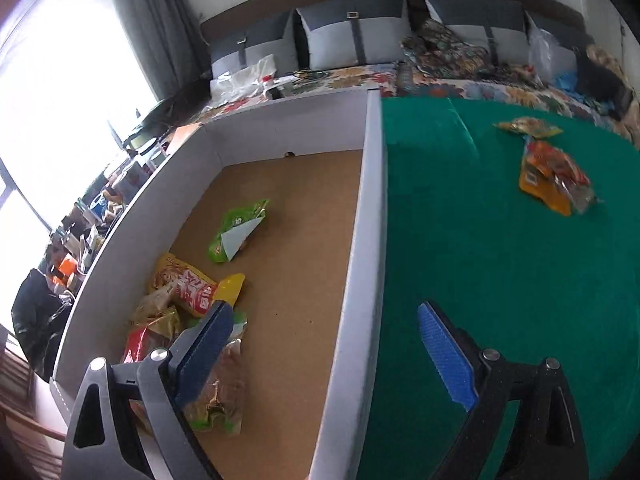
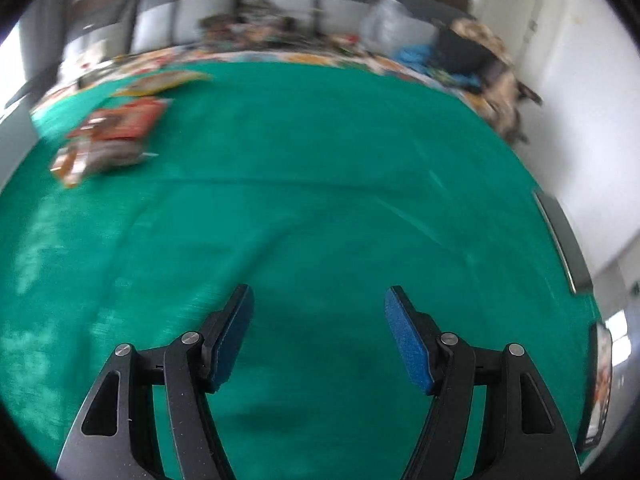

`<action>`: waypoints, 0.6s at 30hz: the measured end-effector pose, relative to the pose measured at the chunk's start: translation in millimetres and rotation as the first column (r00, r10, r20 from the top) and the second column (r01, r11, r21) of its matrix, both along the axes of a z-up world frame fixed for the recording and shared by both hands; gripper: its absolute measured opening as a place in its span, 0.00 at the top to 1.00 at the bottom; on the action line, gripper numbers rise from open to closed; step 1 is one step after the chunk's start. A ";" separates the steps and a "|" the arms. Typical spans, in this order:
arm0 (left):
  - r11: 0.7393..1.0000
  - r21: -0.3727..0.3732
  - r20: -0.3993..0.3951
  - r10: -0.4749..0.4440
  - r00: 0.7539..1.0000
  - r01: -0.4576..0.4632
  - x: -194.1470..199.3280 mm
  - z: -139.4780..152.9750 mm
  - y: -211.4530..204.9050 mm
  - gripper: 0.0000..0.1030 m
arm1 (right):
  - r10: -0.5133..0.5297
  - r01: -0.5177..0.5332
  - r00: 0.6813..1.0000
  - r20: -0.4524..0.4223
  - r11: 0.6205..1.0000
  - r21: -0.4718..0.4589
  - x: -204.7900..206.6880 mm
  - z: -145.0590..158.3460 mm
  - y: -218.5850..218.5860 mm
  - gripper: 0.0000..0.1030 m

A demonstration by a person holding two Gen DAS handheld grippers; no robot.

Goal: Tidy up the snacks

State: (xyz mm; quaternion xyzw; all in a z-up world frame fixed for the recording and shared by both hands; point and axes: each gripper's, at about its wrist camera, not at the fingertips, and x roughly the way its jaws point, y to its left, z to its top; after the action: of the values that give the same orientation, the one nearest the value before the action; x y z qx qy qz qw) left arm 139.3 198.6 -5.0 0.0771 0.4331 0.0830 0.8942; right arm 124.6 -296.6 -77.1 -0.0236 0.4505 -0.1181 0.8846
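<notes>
A white-walled box (image 1: 372, 208) with a brown floor stands left of a green cloth (image 1: 480, 260). Inside it lie a green packet (image 1: 236, 232), a yellow-and-red packet (image 1: 188, 288) and several more under my left finger. My left gripper (image 1: 324, 308) is open and holds nothing; it straddles the box's right wall. On the cloth, orange snack packets (image 1: 554, 176) and a yellow packet (image 1: 528, 126) lie far right. In the blurred right wrist view my right gripper (image 2: 320, 290) stands open over the bare green cloth (image 2: 320, 200), with the orange packets (image 2: 112, 136) and yellow packet (image 2: 164, 80) far to its upper left.
A bed with a flowered cover (image 1: 440, 80), grey pillows (image 1: 352, 36) and loose bags runs behind the cloth. A cluttered shelf by the window (image 1: 92, 216) lies left of the box. A white wall (image 2: 580, 120) closes the right side.
</notes>
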 end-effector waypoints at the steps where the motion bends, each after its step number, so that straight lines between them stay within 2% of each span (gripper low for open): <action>1: 1.000 -0.010 -0.011 0.006 1.000 -0.006 -2.2 -0.7 0.5 0.10 | -0.007 0.007 1.000 0.004 1.000 0.017 -1.2 0.1 -7.3 0.29; 5: 0.998 -0.063 -0.022 0.026 0.999 -0.027 -12.2 -0.2 0.9 0.10 | -0.016 0.014 0.999 0.038 0.999 0.041 -6.8 0.8 -19.8 0.28; 8: 1.000 -0.023 -0.016 0.009 1.000 -0.010 -17.7 -1.7 -11.6 0.10 | -0.013 0.011 0.999 0.038 0.999 0.043 -9.6 0.9 -20.7 0.27; 11: 1.000 0.005 -0.019 0.001 1.000 0.000 -18.1 -2.9 -19.1 0.10 | -0.026 0.023 0.999 0.033 0.997 0.077 -2.0 -0.9 -22.8 0.22; 14: 1.000 -0.001 -0.018 0.023 1.000 -0.023 -16.4 -2.8 -17.0 0.10 | -0.038 0.034 0.999 0.032 0.990 0.135 9.0 -5.9 -26.4 0.17; 18: 0.997 -0.016 -0.007 0.074 0.997 -0.074 -15.9 2.0 -6.2 0.10 | -0.032 0.029 0.999 0.026 0.992 0.123 10.6 -7.1 -23.9 0.15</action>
State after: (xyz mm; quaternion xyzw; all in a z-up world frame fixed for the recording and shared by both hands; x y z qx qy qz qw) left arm 123.4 192.4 -3.0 0.0539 0.4391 0.1125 0.8897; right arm 135.2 -320.5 -84.2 0.0395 0.4447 -0.1040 0.8888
